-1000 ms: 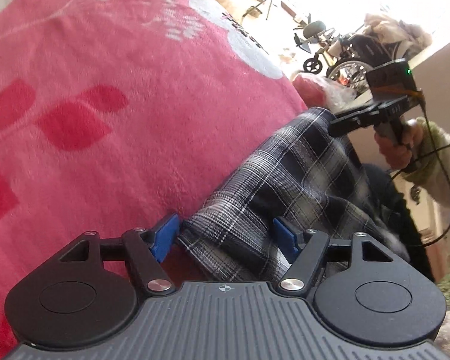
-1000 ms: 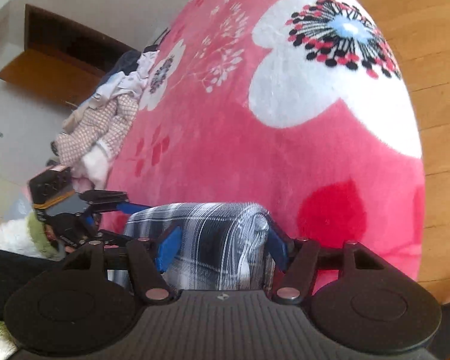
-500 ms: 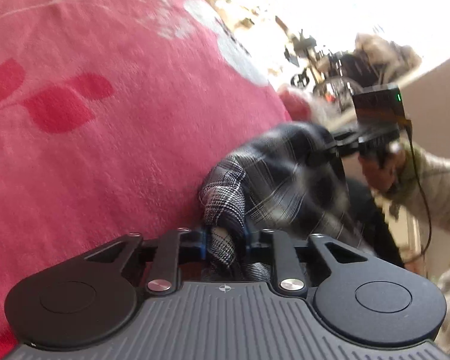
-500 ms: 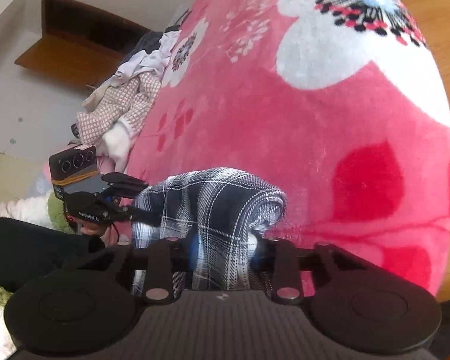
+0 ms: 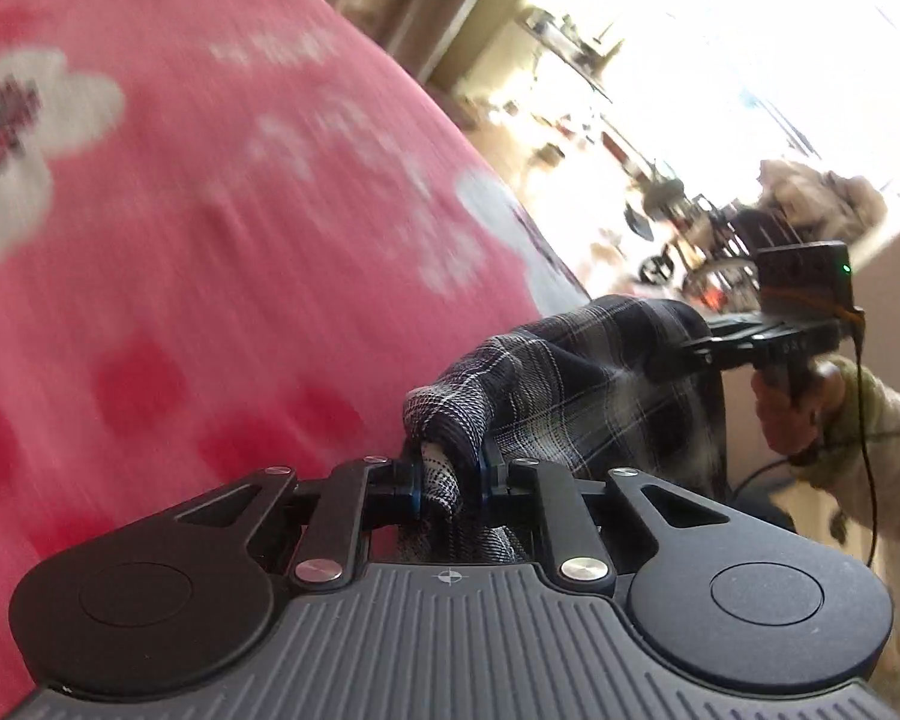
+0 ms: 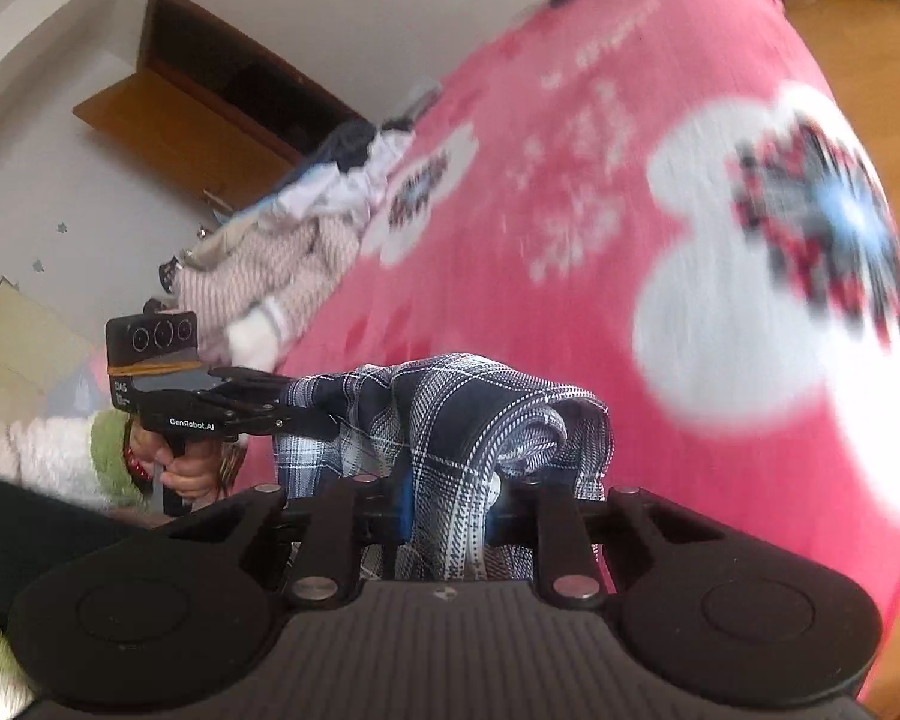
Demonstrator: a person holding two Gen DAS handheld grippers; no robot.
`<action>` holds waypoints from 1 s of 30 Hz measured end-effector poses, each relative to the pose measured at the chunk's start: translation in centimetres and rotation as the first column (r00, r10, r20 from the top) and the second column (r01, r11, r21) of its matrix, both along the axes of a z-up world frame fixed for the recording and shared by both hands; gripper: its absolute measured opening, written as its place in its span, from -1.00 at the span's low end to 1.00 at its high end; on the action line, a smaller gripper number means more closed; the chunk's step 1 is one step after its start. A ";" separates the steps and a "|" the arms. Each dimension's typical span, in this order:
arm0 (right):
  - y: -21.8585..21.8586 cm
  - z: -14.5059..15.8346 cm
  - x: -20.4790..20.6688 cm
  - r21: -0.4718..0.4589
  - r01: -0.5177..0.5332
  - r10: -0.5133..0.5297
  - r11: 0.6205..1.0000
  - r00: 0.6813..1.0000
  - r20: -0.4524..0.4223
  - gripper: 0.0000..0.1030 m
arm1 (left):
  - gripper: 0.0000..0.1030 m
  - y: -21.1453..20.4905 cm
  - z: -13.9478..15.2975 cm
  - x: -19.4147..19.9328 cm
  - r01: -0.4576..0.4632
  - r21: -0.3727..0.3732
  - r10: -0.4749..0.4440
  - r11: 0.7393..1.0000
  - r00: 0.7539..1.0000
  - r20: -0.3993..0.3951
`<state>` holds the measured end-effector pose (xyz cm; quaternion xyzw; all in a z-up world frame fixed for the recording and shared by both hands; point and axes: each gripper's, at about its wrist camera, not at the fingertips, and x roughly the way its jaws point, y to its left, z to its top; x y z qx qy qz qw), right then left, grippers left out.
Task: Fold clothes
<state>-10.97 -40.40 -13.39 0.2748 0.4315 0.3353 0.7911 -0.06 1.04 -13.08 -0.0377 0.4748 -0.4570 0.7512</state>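
We have the plaid garment (image 5: pixel 576 396) bunched and strung between our two grippers, its long axis running from one to the other, lifted just above the pink floral blanket (image 5: pixel 222 252). Our left gripper (image 5: pixel 450 477) is clamped on one end, our right gripper (image 6: pixel 450 498) on the other. Beyond the jaws, a clothes pile (image 6: pixel 282 240) lies at the blanket's far edge.

Bed under pink floral blanket (image 6: pixel 570 252). Wood floor (image 6: pixel 858 48) beyond it. Pale wall (image 6: pixel 342 12) with an open brown cupboard (image 6: pixel 210 114). Overexposed window (image 5: pixel 750 60), strong daylight. Wheelchair (image 5: pixel 720 240) near the window, blurred.
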 end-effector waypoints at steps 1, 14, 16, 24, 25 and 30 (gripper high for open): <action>0.1 0.4 1.4 -0.004 0.002 -0.002 1.000 1.000 0.016 -0.58 | -0.73 0.0 0.3 1.1 -0.013 0.002 0.013 1.000 1.000 0.017; 1.8 -3.0 15.8 -0.056 0.140 -0.146 0.989 0.979 -0.139 -0.25 | 0.04 0.7 -3.3 9.9 -0.280 0.062 0.281 0.958 0.960 -0.007; 1.1 -2.7 15.9 -0.033 0.191 -0.193 0.981 0.966 -0.174 -0.04 | 0.21 1.8 -2.7 9.2 -0.306 0.050 0.307 0.951 0.952 -0.004; -4.5 4.8 6.1 -0.040 0.335 -0.338 0.941 0.938 -0.081 0.22 | 0.29 4.9 4.2 2.0 -0.276 0.027 0.267 0.961 0.947 0.178; -4.6 5.7 4.3 -0.038 0.349 -0.351 0.936 0.934 -0.068 0.23 | 0.29 4.5 5.0 0.4 -0.240 0.038 0.227 0.970 0.951 0.211; 0.6 9.2 -3.9 -0.254 0.349 -0.318 0.902 0.935 0.155 0.19 | 0.34 1.2 6.6 -8.8 0.015 0.168 -0.086 0.986 0.902 0.422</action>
